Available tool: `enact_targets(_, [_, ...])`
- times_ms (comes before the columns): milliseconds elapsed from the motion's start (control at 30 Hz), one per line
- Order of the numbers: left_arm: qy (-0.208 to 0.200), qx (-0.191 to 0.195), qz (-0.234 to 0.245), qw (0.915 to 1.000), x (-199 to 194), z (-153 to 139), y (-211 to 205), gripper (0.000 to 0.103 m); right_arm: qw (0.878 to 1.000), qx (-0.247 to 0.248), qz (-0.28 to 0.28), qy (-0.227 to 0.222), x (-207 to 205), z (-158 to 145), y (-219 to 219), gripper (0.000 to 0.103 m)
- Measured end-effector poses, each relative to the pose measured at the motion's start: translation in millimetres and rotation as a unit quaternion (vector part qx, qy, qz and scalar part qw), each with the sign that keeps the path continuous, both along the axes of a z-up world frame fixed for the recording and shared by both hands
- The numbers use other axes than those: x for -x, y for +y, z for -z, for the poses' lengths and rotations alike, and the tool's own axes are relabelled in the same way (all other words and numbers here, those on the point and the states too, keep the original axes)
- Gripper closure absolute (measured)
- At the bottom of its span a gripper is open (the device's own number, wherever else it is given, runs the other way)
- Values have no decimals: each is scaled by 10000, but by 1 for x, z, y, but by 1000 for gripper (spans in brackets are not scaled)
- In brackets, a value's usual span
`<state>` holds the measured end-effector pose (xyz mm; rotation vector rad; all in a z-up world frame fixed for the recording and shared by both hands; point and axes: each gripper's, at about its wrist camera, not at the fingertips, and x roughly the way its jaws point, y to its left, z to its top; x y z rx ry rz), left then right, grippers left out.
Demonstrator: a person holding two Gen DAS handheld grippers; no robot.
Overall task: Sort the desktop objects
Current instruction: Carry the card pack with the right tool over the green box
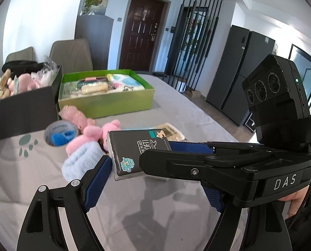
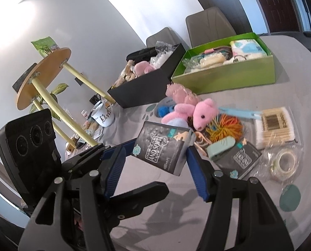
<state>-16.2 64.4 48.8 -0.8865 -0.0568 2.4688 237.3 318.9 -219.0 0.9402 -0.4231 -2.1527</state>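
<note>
Right gripper (image 2: 155,156) clamping dark tissue pack (image 2: 161,146), pink plush (image 2: 203,113) behind, green box (image 2: 228,75)

Past the table's far edge I saw two grey chairs (image 1: 71,52), pushed in close. Behind them stood a dark brown door (image 1: 142,31), a framed plant picture (image 1: 95,2) on the white wall, and a black slatted divider (image 1: 197,37). A dark fridge (image 1: 239,69) stood off the table's right side. Off its left side I had a round wooden stool (image 2: 43,77) tipped over, yellow legs pointing at the table, and a white mug (image 2: 103,115) near it.
</note>
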Motion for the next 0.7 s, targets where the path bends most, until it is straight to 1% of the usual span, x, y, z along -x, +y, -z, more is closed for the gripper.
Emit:
enact_targets(133, [125,20,12,9999,7,-11,-1,22,10000,18,23,96,5,-11,0,42])
enact_targets(367, [415,92,-65,9991,24,-38,-5,22,9994,-18,26,346,18,-39,-7,42])
enact_targets(700, [927,101,-136,9956,43,-85,-13,22,9961,42,12,882,41,-92,-16,39])
